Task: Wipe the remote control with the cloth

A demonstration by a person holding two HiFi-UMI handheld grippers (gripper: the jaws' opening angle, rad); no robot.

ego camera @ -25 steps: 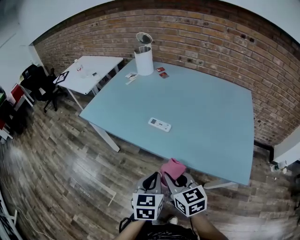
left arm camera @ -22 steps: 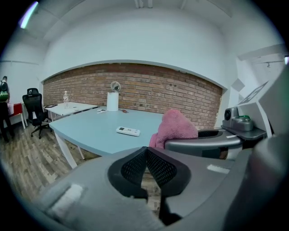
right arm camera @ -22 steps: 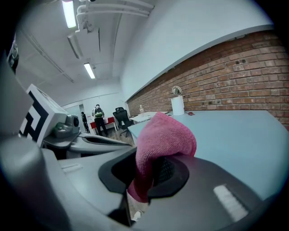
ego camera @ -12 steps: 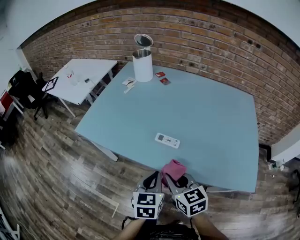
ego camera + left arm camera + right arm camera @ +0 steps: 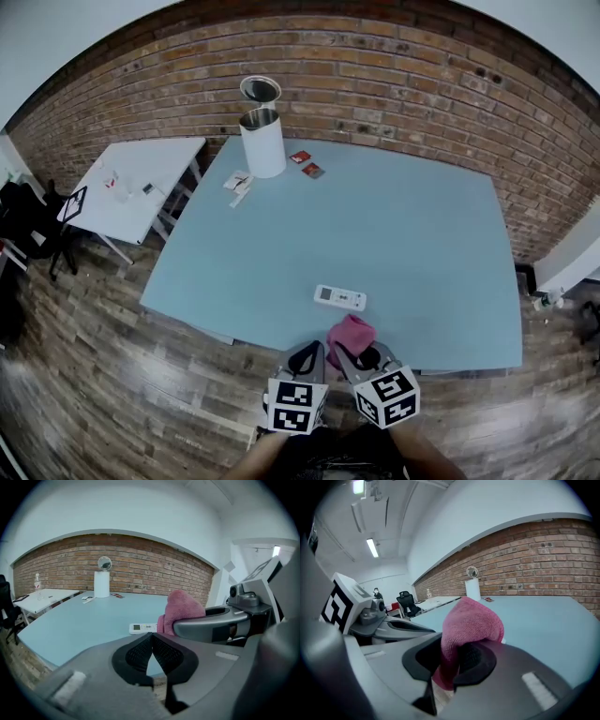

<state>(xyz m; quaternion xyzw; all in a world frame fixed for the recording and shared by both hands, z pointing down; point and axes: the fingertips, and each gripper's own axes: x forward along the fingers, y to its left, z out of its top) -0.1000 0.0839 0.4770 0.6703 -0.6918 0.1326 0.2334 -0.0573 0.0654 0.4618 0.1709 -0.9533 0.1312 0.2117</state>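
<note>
The left tongs (image 5: 151, 636) and the right tongs (image 5: 457, 655) have grey moulded bodies, black ribbed pads (image 5: 166, 655) at their tips and white cubes (image 5: 297, 406) printed with black square markers behind them.

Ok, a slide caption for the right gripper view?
Right gripper shut on a pink cloth, facing across the blue table toward a brick wall.

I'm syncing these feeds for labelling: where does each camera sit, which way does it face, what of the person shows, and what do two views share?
Head view: on the person's head, steeply down at the table, remote, left gripper and right gripper.
Left gripper view: on the left gripper, along its shut, empty jaws toward the brick wall; right gripper alongside.
Right gripper view: on the right gripper, along jaws shut on the pink cloth; left gripper alongside.
Shared: both gripper views show cloth and wall.
</note>
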